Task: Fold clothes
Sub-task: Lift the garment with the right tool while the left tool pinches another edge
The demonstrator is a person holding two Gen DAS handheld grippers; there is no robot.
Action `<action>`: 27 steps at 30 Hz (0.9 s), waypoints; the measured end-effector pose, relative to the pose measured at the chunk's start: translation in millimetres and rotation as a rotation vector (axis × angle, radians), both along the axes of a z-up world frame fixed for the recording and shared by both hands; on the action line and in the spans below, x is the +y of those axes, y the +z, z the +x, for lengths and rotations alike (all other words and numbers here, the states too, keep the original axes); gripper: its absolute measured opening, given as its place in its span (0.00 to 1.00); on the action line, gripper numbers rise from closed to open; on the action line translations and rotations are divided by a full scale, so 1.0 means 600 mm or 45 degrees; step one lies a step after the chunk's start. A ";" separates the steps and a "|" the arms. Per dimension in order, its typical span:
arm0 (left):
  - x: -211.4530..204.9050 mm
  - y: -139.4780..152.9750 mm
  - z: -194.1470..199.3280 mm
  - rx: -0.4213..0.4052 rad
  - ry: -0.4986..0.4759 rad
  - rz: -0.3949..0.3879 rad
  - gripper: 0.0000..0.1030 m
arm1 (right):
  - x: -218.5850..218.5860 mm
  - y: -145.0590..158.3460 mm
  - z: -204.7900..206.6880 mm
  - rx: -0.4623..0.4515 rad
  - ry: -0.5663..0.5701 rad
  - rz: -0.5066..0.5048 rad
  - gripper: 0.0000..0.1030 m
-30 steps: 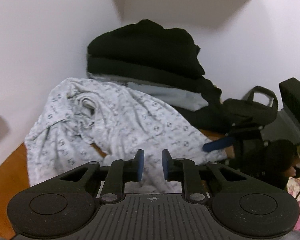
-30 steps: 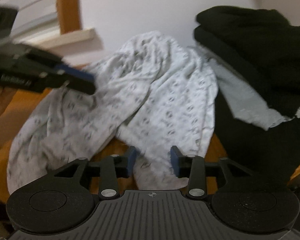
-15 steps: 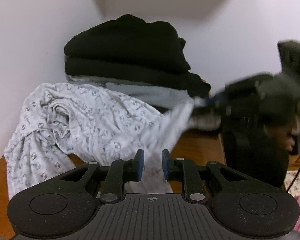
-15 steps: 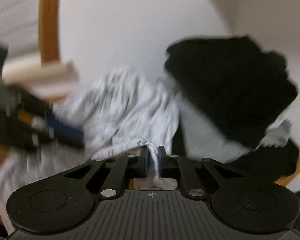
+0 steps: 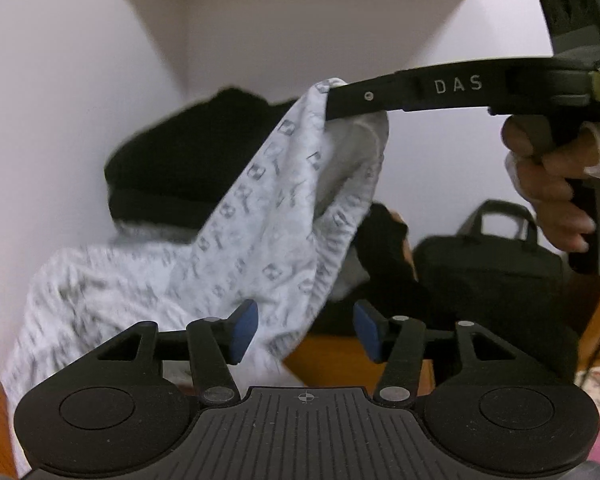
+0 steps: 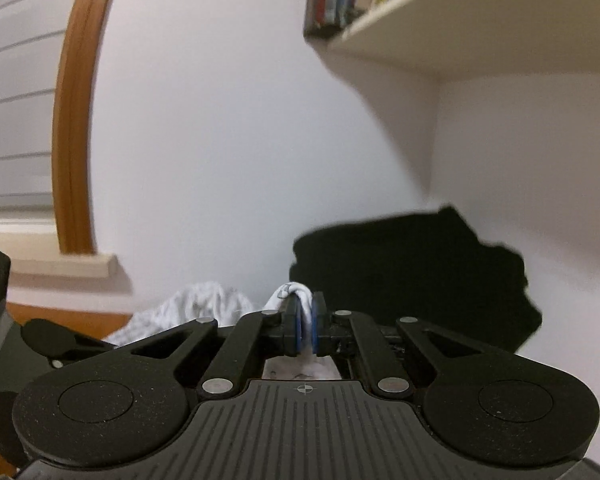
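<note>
Pinching a fold of the patterned grey garment, the right gripper holds it aloft before the black clothes stack; the left gripper is opening, cloth draped between its untouching pads.

Each camera sits just behind its own claw, looking forward; both views share the patterned garment and black pile.
</note>
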State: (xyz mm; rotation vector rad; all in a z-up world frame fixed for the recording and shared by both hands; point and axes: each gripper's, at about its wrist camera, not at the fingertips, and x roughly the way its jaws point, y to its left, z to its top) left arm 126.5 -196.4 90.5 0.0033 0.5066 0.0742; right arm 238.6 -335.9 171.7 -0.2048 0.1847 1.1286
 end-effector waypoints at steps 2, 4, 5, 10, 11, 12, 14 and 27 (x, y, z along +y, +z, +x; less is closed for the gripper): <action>0.003 0.009 0.015 0.012 0.010 0.025 0.53 | 0.001 0.016 -0.004 -0.018 0.005 0.020 0.05; 0.006 0.015 0.030 0.031 0.018 0.056 0.45 | 0.005 0.029 -0.007 -0.028 0.017 0.033 0.05; 0.008 0.017 0.036 0.038 0.033 0.083 0.36 | 0.007 0.036 -0.009 -0.038 0.020 0.039 0.05; 0.041 0.044 0.039 0.022 0.081 0.071 0.03 | 0.012 0.058 -0.012 -0.059 0.026 0.056 0.05; 0.048 0.053 0.033 0.007 0.088 0.060 0.03 | 0.013 0.064 -0.013 -0.063 0.026 0.061 0.05; 0.056 0.064 0.024 -0.013 0.094 0.057 0.02 | 0.013 0.069 -0.014 -0.069 0.024 0.067 0.05; 0.069 0.089 0.003 -0.056 0.118 0.064 0.02 | 0.010 0.082 -0.014 -0.080 0.022 0.084 0.05; 0.136 0.290 -0.221 -0.346 0.372 0.195 0.02 | 0.049 0.163 -0.107 -0.157 0.176 0.177 0.05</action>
